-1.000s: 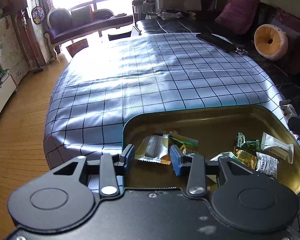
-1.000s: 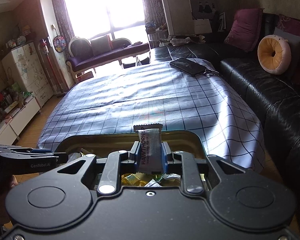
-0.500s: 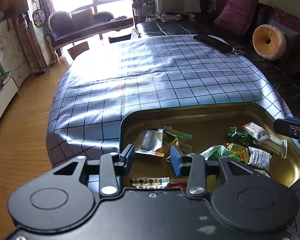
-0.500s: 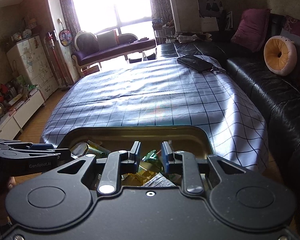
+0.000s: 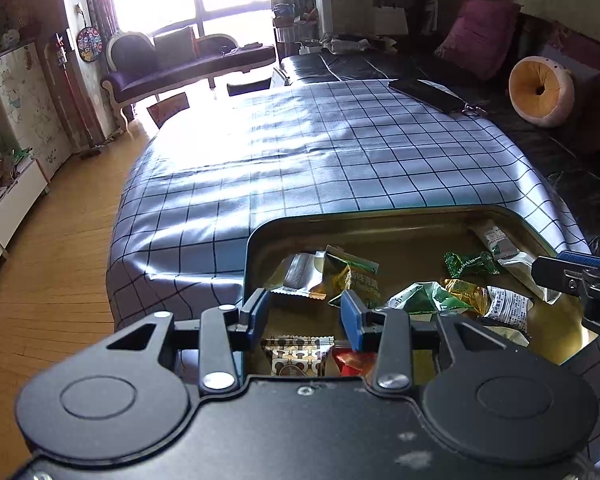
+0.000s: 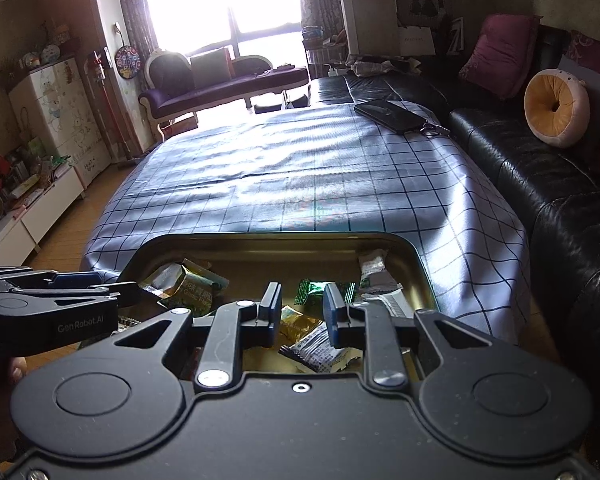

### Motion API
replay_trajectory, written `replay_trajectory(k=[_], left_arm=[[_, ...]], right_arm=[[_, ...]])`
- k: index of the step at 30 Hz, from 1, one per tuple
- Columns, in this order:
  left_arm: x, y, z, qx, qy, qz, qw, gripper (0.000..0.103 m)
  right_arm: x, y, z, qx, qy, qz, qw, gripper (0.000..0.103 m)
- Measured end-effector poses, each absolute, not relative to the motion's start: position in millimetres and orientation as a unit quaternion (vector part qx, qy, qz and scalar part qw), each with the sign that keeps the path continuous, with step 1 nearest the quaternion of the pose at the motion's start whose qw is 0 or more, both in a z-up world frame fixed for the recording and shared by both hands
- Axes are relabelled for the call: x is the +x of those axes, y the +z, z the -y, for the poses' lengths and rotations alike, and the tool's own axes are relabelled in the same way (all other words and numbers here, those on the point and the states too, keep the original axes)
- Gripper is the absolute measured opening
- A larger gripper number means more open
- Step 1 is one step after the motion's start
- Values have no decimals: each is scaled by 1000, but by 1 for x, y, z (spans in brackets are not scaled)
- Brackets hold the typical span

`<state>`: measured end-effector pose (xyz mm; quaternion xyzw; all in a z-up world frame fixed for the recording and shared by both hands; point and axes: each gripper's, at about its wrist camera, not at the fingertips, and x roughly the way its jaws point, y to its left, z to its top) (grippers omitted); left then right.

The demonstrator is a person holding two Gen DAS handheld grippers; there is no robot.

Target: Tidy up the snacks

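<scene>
Lettering "GenRobot.AI" marks the left gripper point(image 6: 100, 284) beside the snack tin point(image 6: 414, 258).

Checked cloth point(image 5: 340, 152) covering the counter. At its far right corner, a black phone point(image 6: 390, 115) with a keyring point(image 6: 434, 130) touching it. Right of the cloth, a black leather sofa point(image 6: 540, 184) bearing a round yellow cushion point(image 6: 556, 108) and a purple cushion point(image 6: 500, 54). Beyond the cloth, a purple chaise point(image 6: 224, 86) below the window point(image 6: 220, 4).
</scene>
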<state>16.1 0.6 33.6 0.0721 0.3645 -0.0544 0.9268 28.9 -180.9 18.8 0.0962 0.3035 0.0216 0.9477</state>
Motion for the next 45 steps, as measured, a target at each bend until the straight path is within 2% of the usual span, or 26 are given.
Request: replay_trajectory(k=[45], left_arm=[[-6, 13, -1, 79, -51, -384, 918, 41]], right_arm=[[9, -1, 168, 78, 14, -344, 936, 32]])
